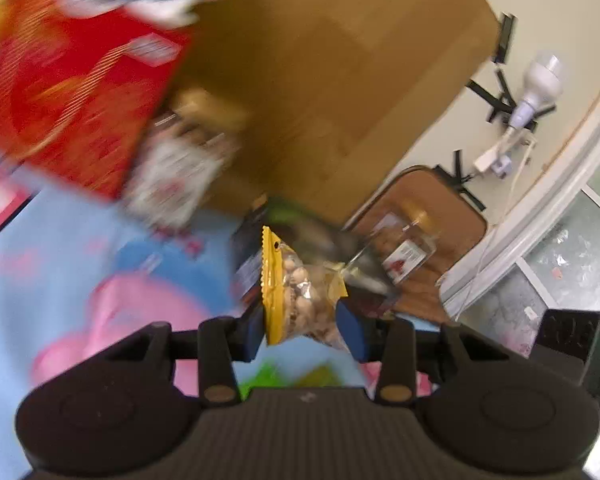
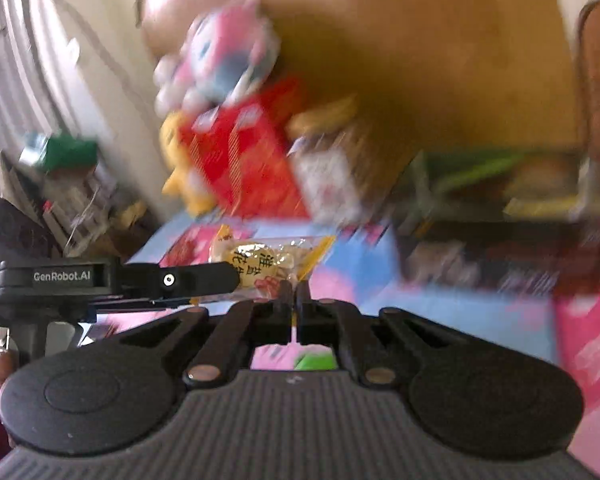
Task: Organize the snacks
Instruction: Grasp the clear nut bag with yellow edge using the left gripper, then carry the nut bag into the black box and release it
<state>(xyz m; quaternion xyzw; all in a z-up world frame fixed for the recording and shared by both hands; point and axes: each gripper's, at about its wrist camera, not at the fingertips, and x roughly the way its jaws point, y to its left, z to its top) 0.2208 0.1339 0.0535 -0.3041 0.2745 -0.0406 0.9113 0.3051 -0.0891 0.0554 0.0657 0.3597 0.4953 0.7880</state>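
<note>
My left gripper (image 1: 304, 320) is shut on a small yellow-edged clear bag of peanuts (image 1: 296, 292) and holds it above the blue and pink cartoon cloth (image 1: 60, 272). In the right wrist view the same peanut bag (image 2: 268, 260) hangs in the left gripper (image 2: 220, 276) just ahead of my right gripper (image 2: 295, 300), whose fingers are closed together with nothing between them. A red snack box (image 1: 72, 96) and a white snack packet (image 1: 172, 172) lean against a large cardboard box (image 1: 332, 80); the view is blurred.
A dark snack pack (image 1: 248, 256) and a clear packet (image 1: 404, 252) lie by the cardboard box. A brown chair seat (image 1: 432, 224) stands behind. A lamp bulb and cables (image 1: 536, 88) hang on the wall. Pink packets (image 2: 588, 344) lie at right on the cloth.
</note>
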